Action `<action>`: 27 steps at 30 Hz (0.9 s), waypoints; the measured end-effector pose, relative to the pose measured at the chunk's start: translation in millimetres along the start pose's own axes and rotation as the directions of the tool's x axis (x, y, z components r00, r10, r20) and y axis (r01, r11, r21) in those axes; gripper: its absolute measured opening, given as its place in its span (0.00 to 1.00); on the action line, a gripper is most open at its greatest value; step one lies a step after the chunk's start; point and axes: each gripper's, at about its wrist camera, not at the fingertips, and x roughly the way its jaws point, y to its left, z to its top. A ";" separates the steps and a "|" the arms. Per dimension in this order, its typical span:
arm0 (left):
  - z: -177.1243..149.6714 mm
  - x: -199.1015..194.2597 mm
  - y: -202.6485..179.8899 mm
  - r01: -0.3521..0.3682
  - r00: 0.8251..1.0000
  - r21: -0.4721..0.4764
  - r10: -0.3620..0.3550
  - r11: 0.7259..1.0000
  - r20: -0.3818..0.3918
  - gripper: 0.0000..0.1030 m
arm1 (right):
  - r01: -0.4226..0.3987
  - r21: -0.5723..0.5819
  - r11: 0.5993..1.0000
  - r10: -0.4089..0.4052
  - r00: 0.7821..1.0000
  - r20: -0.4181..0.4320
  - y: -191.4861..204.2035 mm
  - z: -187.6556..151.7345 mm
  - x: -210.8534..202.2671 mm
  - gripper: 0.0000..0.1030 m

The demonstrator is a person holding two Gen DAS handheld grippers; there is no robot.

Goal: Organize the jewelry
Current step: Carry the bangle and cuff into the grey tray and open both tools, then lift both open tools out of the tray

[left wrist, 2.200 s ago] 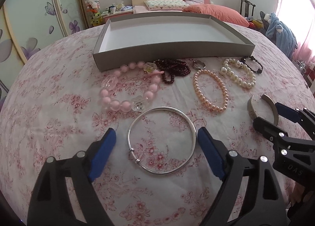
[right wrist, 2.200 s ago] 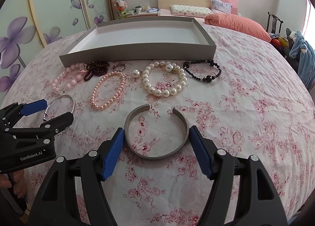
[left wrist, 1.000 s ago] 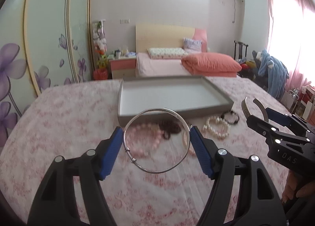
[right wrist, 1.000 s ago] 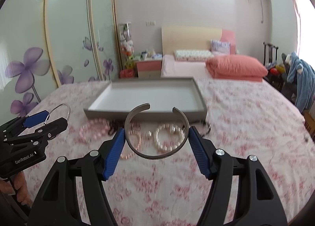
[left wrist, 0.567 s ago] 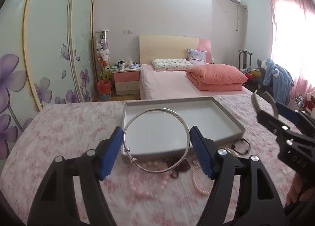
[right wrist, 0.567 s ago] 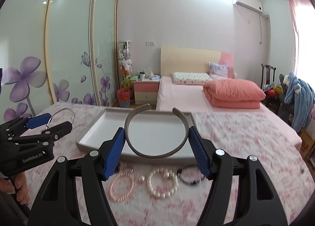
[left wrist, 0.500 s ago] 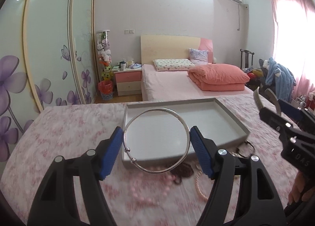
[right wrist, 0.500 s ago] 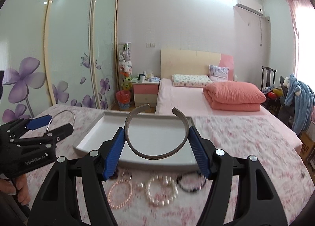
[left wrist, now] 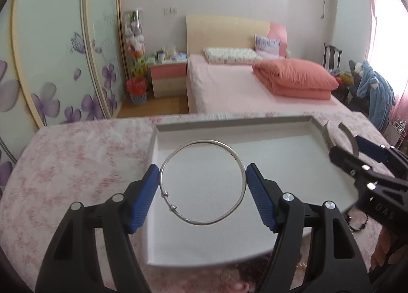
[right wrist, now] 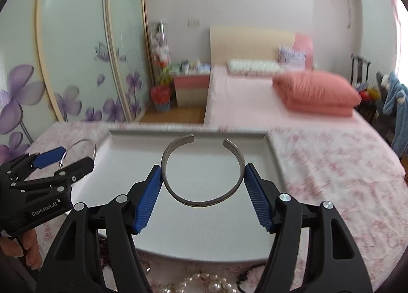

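Both my grippers have carried their loads forward since half a second ago, so the grey tray (left wrist: 267, 170) now fills the view under them on the pink floral worktop (left wrist: 76, 155). Its near edge is cut off behind my fingers. My left gripper (left wrist: 202, 185) has its jaws pressed against the thin silver bangle (left wrist: 201, 142), held above the tray floor. My right gripper (right wrist: 202, 183) clamps the open grey cuff (right wrist: 204, 199) the same way. Pearl beads (right wrist: 204, 285) and a dark strand (left wrist: 357, 226) peek out, mostly hidden.
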 end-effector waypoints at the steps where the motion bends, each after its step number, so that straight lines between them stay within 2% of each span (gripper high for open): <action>1: -0.5 7.4 0.8 0.003 1.000 -0.002 -0.003 1.000 -0.013 0.66 | 0.001 0.003 1.000 -0.001 0.999 -0.038 -2.0 -0.9 11.9 0.64; 9: -3.8 42.5 -0.3 0.025 0.996 -0.014 -0.026 1.000 -0.083 0.67 | 0.005 0.028 1.000 -0.001 0.988 -0.153 -8.3 -8.6 43.9 0.66; 11: -4.9 44.2 0.7 0.025 0.996 -0.024 -0.027 0.999 -0.088 0.67 | 0.005 0.035 0.999 0.000 0.989 -0.145 -12.3 -8.3 40.9 0.77; 14: -3.9 42.7 6.0 0.019 0.996 -0.036 -0.022 0.999 -0.086 0.69 | 0.004 0.047 0.999 0.002 0.993 -0.115 -17.7 -7.7 27.1 0.77; 22: -3.1 1.5 27.2 -0.005 1.000 -0.072 0.003 0.997 -0.031 0.71 | 0.020 0.090 0.996 -0.015 0.999 -0.047 -35.3 -1.2 -8.3 0.77; 27: -18.5 -35.1 46.3 -0.019 1.000 -0.097 0.018 0.995 -0.007 0.74 | 0.036 0.099 0.994 -0.034 0.999 -0.018 -47.5 -4.2 -35.2 0.77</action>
